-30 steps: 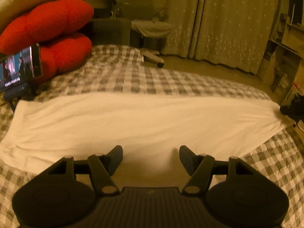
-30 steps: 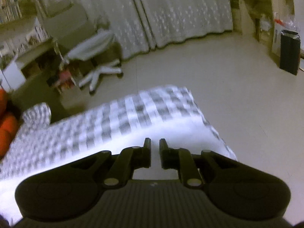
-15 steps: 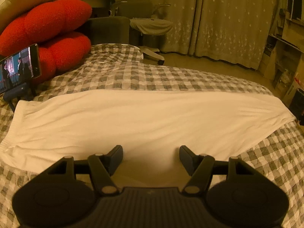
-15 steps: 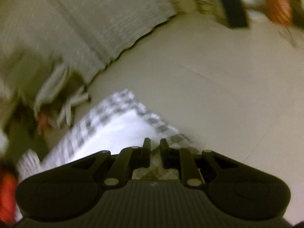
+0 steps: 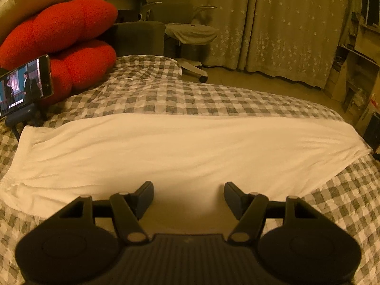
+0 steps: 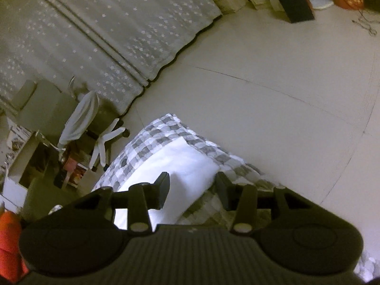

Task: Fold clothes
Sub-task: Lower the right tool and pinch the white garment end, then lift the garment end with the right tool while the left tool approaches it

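A long white garment lies flat across the grey checked bedspread, stretched from left to right. My left gripper is open and empty, just above the garment's near edge at its middle. In the right wrist view the garment's right end lies near the bed's corner. My right gripper is open and empty, hovering over that end, with the view tilted.
Red cushions and a phone on a stand sit at the bed's left. An office chair and curtains stand beyond the bed. Bare floor lies past the bed's corner, with boxes along the wall.
My right gripper has opened from shut and has swung and tilted toward the bed's corner. My left gripper has stayed open in place.
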Action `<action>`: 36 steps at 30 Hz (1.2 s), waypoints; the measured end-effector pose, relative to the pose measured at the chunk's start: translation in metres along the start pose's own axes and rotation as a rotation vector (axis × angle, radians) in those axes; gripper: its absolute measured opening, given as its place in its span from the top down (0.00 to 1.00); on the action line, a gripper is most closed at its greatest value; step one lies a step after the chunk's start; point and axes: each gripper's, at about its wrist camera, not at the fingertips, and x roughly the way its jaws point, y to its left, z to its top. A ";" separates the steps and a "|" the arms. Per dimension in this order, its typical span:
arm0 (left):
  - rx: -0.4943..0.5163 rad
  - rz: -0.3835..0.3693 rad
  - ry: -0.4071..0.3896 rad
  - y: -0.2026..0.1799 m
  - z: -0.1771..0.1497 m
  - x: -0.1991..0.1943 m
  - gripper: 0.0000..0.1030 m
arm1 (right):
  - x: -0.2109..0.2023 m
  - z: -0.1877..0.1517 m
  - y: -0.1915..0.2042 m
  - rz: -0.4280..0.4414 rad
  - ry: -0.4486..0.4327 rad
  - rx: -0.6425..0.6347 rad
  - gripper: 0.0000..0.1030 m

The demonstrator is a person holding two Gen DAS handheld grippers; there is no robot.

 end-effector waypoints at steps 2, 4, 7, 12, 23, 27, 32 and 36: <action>0.004 0.004 -0.002 0.000 0.000 0.000 0.35 | 0.003 -0.002 0.004 -0.007 -0.006 -0.015 0.77; -0.001 0.005 -0.004 0.000 0.000 0.000 0.35 | 0.006 -0.004 0.008 -0.015 -0.012 -0.029 0.89; -0.015 0.001 -0.006 0.002 0.001 -0.001 0.35 | 0.006 -0.006 0.015 0.019 -0.037 -0.043 0.91; -0.068 -0.013 -0.010 0.013 0.005 -0.001 0.35 | -0.006 -0.010 0.044 0.080 -0.109 -0.134 0.91; -0.203 -0.012 -0.031 0.040 0.010 0.000 0.35 | -0.030 -0.099 0.152 0.329 -0.152 -0.757 0.91; -0.261 -0.042 -0.044 0.047 0.009 -0.002 0.35 | -0.027 -0.173 0.188 0.399 -0.073 -1.130 0.91; -0.288 -0.061 -0.038 0.051 0.009 0.001 0.35 | -0.012 -0.226 0.194 0.404 0.063 -1.401 0.88; -0.289 -0.065 -0.037 0.050 0.009 0.002 0.34 | -0.020 -0.225 0.190 0.469 0.104 -1.475 0.85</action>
